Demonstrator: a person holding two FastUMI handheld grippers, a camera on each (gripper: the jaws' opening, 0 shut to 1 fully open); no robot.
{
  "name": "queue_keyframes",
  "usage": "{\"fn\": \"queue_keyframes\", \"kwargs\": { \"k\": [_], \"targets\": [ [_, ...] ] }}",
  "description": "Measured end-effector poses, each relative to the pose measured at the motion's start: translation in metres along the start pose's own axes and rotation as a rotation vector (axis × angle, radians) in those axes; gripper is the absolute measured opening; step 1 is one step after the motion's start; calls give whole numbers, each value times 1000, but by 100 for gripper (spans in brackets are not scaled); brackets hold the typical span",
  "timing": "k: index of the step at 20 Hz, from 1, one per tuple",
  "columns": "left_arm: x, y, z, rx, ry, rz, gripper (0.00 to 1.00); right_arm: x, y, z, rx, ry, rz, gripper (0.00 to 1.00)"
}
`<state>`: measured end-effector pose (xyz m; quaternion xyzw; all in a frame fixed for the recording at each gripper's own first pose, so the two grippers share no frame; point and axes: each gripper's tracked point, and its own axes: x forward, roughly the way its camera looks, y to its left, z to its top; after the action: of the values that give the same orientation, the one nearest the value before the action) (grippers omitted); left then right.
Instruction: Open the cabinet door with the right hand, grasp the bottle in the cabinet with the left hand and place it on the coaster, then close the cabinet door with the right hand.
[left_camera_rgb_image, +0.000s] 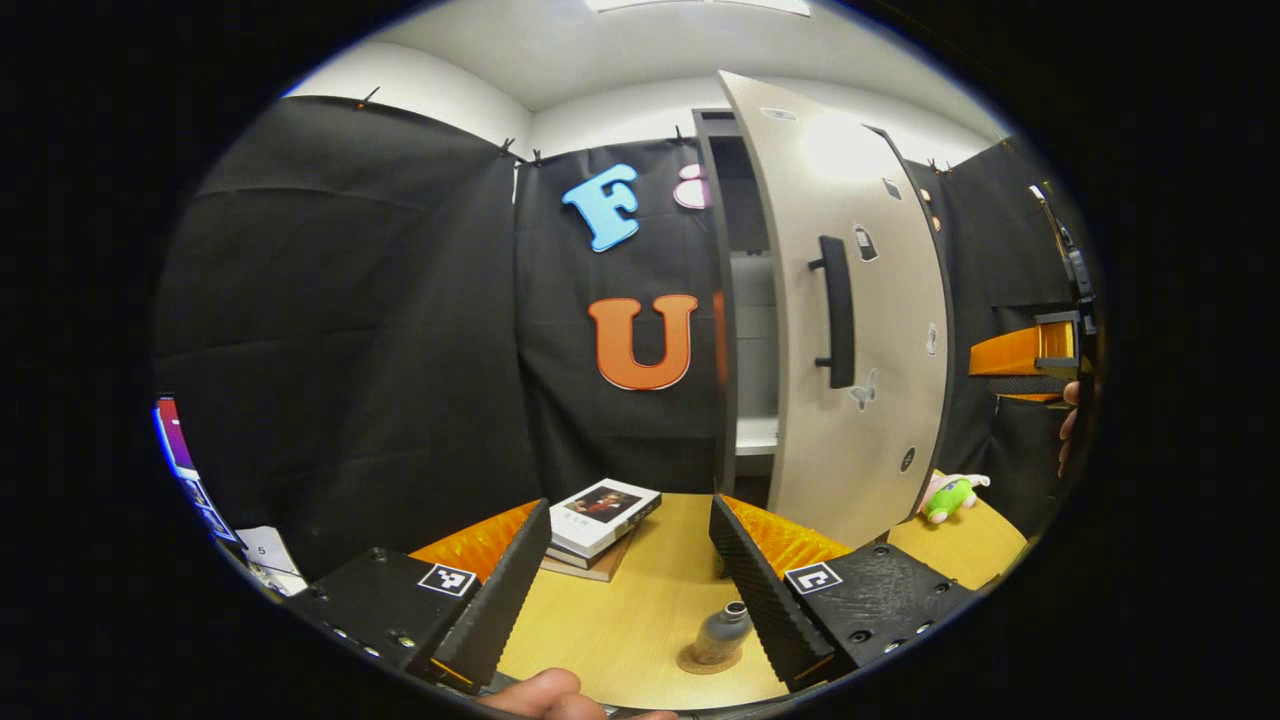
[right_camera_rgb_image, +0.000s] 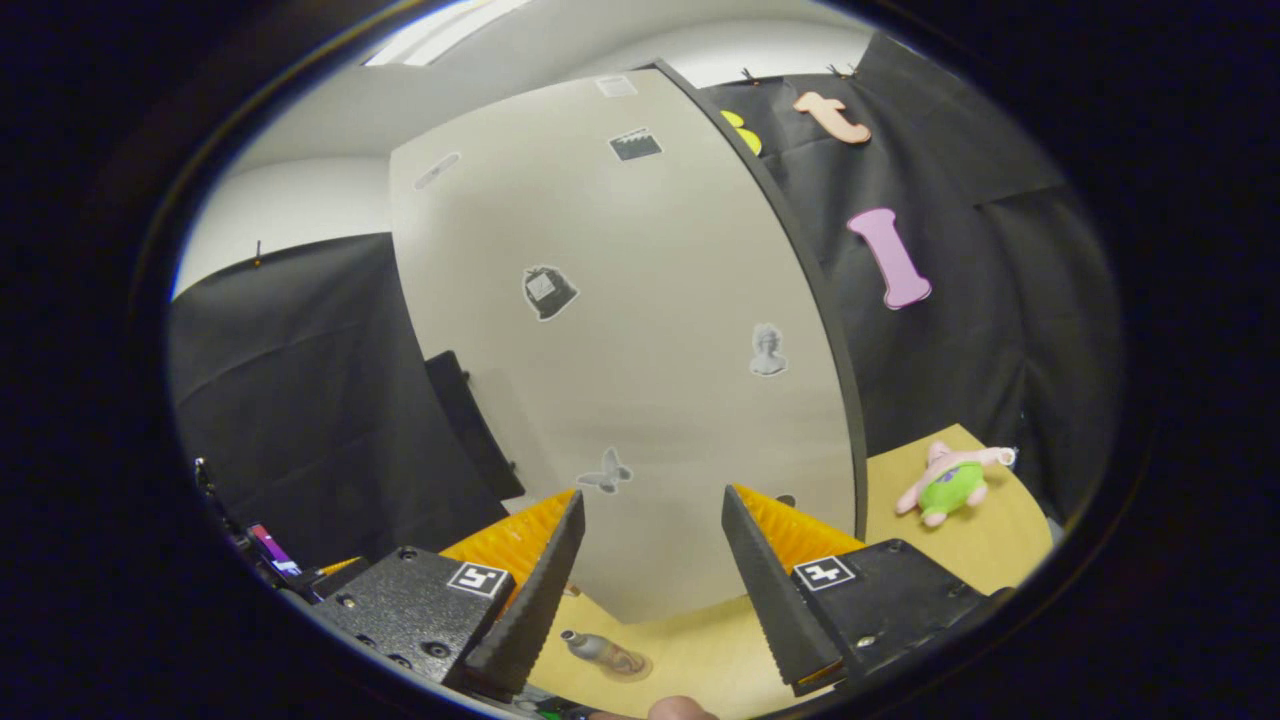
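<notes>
On the near desk (left_camera_rgb_image: 640, 600), small grey metal bottle (left_camera_rgb_image: 722, 634) upright on round cork coaster (left_camera_rgb_image: 708, 662), beside the left tool (left_camera_rgb_image: 628, 590), spread and empty. Right tool (right_camera_rgb_image: 648, 560), likewise apart, facing the open beige cabinet door (right_camera_rgb_image: 640, 330); risk: swinging door or tool clipping bottle.

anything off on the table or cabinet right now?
Nothing spilled or damaged. The bottle stands upright on the coaster. The cabinet door hangs open, which fits the task's last step. The plush toy lies near the table's edge, and the books sit stacked slightly askew.
</notes>
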<state>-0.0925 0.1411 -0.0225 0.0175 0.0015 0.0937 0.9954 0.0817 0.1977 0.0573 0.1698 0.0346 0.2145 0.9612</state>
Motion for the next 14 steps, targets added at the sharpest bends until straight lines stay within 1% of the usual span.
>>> {"fn": "queue_keyframes", "kwargs": {
  "k": [2,5,6,7,8,9,10,11,13,14],
  "targets": [
    [4,-17,2,-2,-6,-32,96,-13,-15,7,-53,-23,-36,89],
    [8,-48,9,0,-20,-88,96,-32,-33,18,-176,-65,-90,89],
    [21,-63,7,6,-22,-110,96,-37,-37,20,-212,-78,-105,89],
    [21,-72,9,10,-25,-130,96,-43,-40,22,-237,-91,-121,89],
    [22,-82,11,15,-27,-154,96,-50,-44,21,-255,-100,-144,89],
    [23,-91,14,19,-32,-174,96,-54,-46,22,-267,-112,-169,85],
    [25,-98,18,21,-39,-190,96,-59,-49,23,-276,-126,-196,85],
    [25,-104,23,20,-47,-204,96,-62,-51,23,-282,-135,-221,92],
    [28,-112,34,13,-65,-233,96,-66,-49,23,-279,-149,-241,92],
    [30,-114,38,6,-75,-245,100,-68,-48,24,-277,-155,-244,93]
  ]
}}
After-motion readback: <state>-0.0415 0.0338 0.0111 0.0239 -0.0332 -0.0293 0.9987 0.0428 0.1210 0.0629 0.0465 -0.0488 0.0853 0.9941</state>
